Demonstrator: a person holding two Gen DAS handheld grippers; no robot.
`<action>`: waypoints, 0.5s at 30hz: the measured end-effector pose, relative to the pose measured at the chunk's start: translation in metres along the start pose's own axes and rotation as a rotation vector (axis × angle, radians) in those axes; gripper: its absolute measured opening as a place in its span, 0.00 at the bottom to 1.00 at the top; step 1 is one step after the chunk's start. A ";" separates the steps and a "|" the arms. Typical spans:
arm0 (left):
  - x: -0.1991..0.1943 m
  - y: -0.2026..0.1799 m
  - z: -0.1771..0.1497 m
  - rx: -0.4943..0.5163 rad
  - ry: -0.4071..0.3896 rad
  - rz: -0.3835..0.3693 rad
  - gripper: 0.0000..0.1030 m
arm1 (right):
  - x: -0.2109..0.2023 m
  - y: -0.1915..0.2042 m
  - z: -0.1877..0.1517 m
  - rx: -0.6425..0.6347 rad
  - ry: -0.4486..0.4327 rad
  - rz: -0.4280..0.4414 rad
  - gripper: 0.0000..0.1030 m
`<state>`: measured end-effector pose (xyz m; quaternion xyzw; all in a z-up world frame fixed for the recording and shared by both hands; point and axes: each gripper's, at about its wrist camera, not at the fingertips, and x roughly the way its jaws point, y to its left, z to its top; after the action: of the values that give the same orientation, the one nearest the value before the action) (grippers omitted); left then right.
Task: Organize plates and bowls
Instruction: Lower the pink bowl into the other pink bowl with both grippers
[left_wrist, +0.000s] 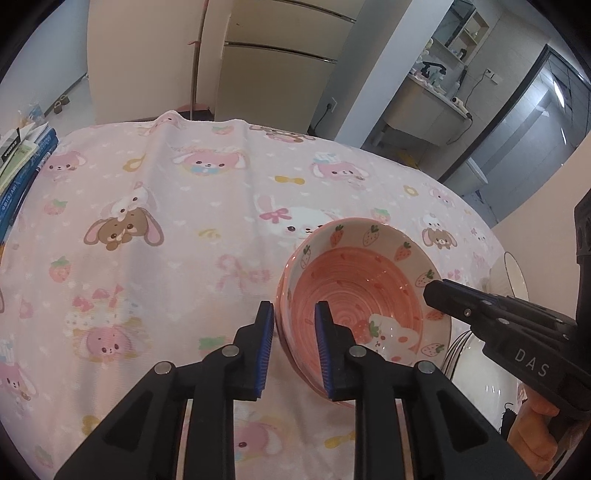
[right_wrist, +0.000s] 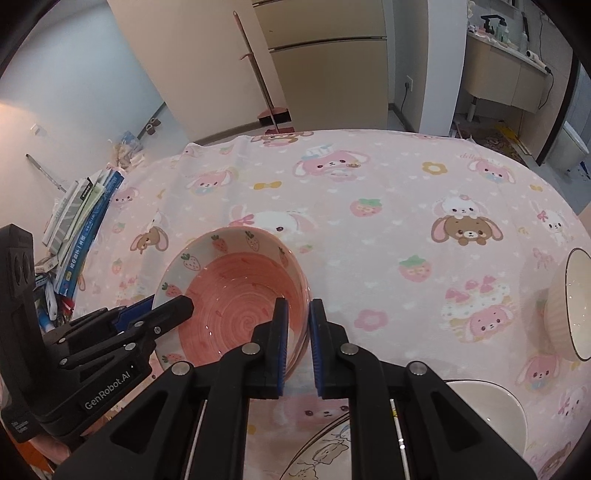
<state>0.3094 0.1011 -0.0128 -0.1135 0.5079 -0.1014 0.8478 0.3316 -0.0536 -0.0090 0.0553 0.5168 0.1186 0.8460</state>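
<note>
A pink bowl (left_wrist: 354, 291) with strawberries on its rim and a spiral inside sits on the pink cartoon-print tablecloth (left_wrist: 166, 221). A second pink edge shows just under its near side. My left gripper (left_wrist: 293, 304) straddles the bowl's left rim, one pad outside and one inside. A gap shows by the inner pad, so it is open. My right gripper (right_wrist: 298, 301) is shut on the bowl's (right_wrist: 236, 295) right rim, which is pinched between its blue pads. Each view shows the other gripper at the opposite rim: the right gripper (left_wrist: 434, 291) and the left gripper (right_wrist: 168, 301).
A white ribbed bowl (right_wrist: 569, 306) stands at the right edge of the table. A white bowl (right_wrist: 487, 410) and a plate with a cartoon drawing (right_wrist: 325, 454) lie near the front. Books (right_wrist: 85, 221) are stacked off the table's left side.
</note>
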 end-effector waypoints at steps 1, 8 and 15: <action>-0.001 0.001 0.000 -0.001 -0.002 0.002 0.23 | 0.000 0.000 0.000 -0.001 0.000 0.001 0.11; -0.016 0.008 0.003 -0.020 -0.040 0.012 0.23 | -0.006 -0.003 0.001 0.008 -0.006 0.012 0.11; -0.037 0.007 0.006 -0.008 -0.129 0.047 0.60 | -0.019 -0.002 0.002 -0.003 -0.028 0.060 0.11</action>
<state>0.2977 0.1184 0.0184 -0.1112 0.4551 -0.0717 0.8806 0.3257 -0.0607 0.0083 0.0711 0.5029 0.1439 0.8493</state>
